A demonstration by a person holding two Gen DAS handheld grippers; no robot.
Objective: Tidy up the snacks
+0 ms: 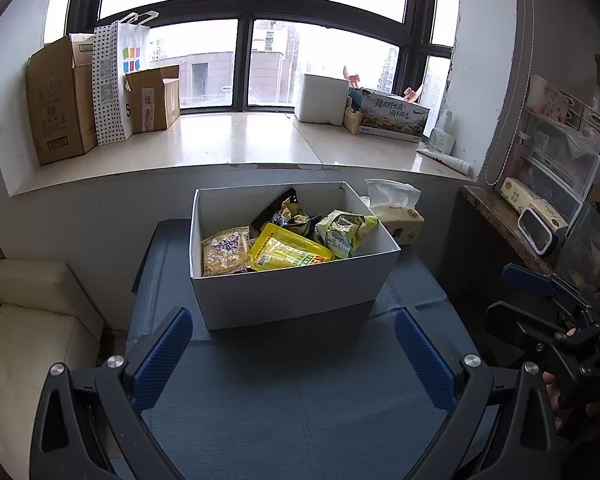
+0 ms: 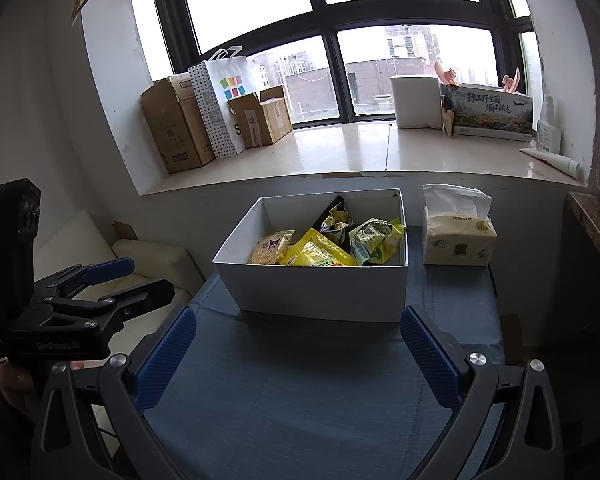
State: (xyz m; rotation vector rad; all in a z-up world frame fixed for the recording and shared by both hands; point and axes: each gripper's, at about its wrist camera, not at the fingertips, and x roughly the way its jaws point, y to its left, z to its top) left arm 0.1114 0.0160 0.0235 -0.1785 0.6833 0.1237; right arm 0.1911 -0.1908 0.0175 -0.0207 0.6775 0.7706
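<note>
A white box stands on the blue table. It holds several snack packs: a yellow pouch, a green bag, a pale cracker pack and a dark wrapper. My left gripper is open and empty, hovering just short of the box; it also shows in the right wrist view. My right gripper is open and empty, likewise near the box front; it also shows at the right of the left wrist view.
A tissue pack stands right of the box. A cream sofa is left of the table. Behind, a window sill holds cardboard boxes, a paper bag and a white foam box. A cluttered shelf is at the right.
</note>
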